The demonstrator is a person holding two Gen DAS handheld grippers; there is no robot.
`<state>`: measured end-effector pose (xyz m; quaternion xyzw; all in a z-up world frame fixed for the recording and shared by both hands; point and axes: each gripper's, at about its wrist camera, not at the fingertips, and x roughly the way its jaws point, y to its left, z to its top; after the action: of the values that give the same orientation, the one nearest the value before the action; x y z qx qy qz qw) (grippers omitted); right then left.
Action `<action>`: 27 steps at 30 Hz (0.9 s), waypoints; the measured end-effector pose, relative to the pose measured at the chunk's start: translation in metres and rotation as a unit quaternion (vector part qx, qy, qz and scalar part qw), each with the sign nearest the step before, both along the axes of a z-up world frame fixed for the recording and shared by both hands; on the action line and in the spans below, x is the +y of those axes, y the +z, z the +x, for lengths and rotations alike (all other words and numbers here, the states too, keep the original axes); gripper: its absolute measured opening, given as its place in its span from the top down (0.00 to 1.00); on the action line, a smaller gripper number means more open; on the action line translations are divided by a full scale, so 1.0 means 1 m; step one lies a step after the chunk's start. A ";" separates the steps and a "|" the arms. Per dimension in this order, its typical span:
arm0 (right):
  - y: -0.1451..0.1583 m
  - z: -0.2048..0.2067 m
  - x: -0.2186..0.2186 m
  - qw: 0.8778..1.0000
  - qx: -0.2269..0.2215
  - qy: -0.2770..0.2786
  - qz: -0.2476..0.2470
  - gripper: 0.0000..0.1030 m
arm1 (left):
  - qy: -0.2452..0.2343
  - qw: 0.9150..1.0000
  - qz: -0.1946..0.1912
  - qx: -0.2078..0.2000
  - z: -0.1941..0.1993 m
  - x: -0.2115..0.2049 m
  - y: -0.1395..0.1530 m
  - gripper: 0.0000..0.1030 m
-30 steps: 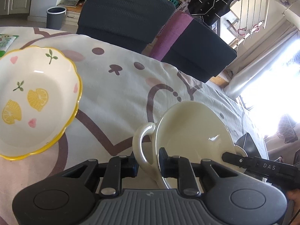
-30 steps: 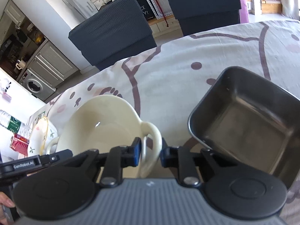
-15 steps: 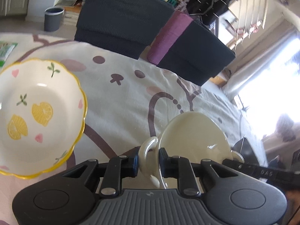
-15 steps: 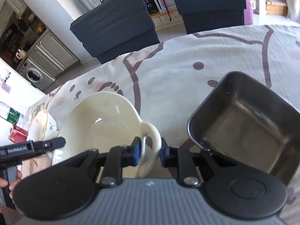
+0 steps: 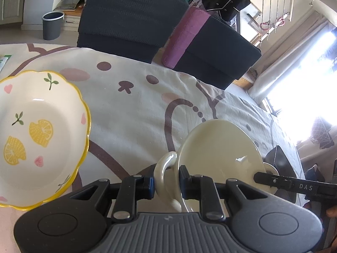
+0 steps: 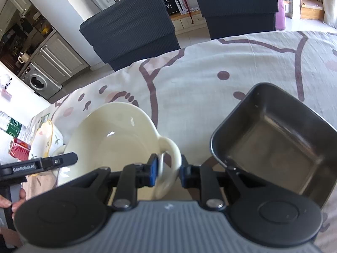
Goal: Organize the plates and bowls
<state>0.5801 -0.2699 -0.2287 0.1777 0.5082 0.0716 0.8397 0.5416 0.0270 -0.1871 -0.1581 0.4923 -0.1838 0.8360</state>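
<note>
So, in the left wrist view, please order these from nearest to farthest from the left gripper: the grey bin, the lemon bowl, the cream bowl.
1. Cream bowl: its handle is between the left gripper fingers.
2. Lemon bowl: on the tablecloth, to the left.
3. Grey bin: on the floor beyond the table, upper left.

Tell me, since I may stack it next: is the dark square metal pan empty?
Empty. In the right wrist view the dark square metal pan shows only its bare floor and walls.

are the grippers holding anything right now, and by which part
Both hold the cream two-handled bowl: the left gripper is shut on one loop handle, the right gripper on the opposite handle.
</note>
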 end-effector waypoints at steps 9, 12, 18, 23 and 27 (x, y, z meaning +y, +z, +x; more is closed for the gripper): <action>0.007 0.003 0.011 0.999 0.011 0.015 -0.032 0.74 | -0.022 1.000 0.008 -0.004 0.005 -0.004 -0.004 0.75; 0.003 0.001 0.006 1.000 0.010 0.008 -0.018 0.75 | -0.029 1.000 0.010 -0.002 0.006 -0.007 -0.008 0.75; 0.002 -0.001 0.005 1.000 0.002 0.010 -0.019 0.75 | -0.042 0.999 0.034 -0.009 0.005 -0.015 -0.006 0.74; 0.002 -0.005 0.006 0.999 -0.010 0.018 -0.026 0.75 | -0.037 0.999 0.036 -0.012 0.001 -0.015 -0.006 0.74; 0.005 -0.007 0.009 0.999 -0.016 0.027 -0.035 0.75 | -0.030 0.999 0.033 -0.013 -0.003 -0.014 -0.006 0.74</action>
<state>0.5730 -0.2610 -0.2233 0.1330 0.5011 0.0793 0.8514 0.5383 0.0132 -0.1931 -0.1131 0.4917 -0.1947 0.8411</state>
